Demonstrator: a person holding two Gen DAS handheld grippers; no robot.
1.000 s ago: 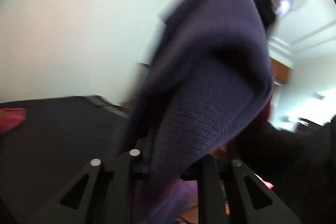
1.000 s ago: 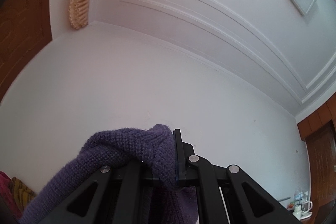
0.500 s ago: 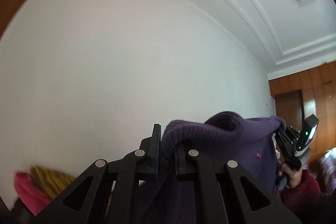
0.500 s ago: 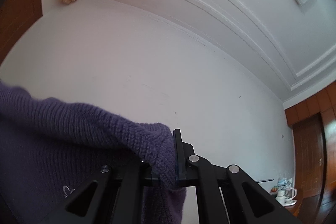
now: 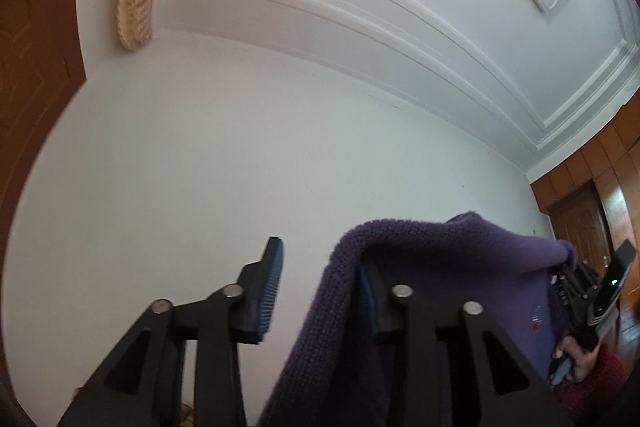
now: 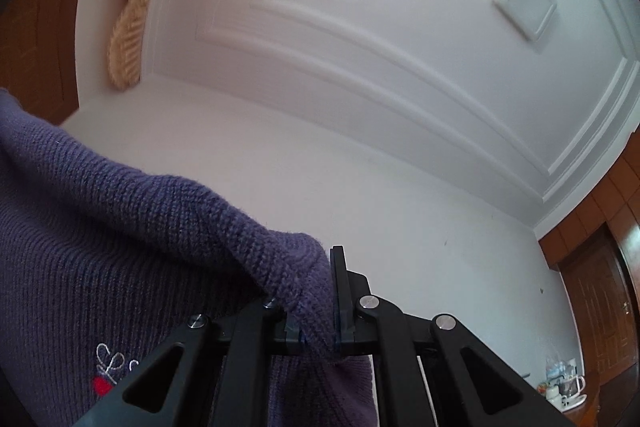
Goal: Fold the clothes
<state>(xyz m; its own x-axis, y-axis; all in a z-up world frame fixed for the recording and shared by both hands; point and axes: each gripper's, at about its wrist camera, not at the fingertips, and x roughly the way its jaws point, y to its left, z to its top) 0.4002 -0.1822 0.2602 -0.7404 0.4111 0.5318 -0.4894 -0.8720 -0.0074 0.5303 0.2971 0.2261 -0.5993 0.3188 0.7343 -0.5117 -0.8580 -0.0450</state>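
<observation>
Both grippers raised toward ceiling. Left gripper released, jaws wide apart; purple knit sweater draped over its right finger only. Right gripper clenched on sweater edge, sweater hanging off to left. Hand grips right gripper's handle.

The left claw points steeply upward, its jaws spread wide apart. Its left finger stands bare with the blue ribbed pad showing; purple knit hangs over the right finger without being pinched. The right claw is also tilted upward, its jaws drawn close together and clamping a fold of the purple sweater. In the left wrist view the right claw appears at the far right edge, with a hand in a dark red sleeve seemingly wrapped around its handle, though that corner is dim.
</observation>
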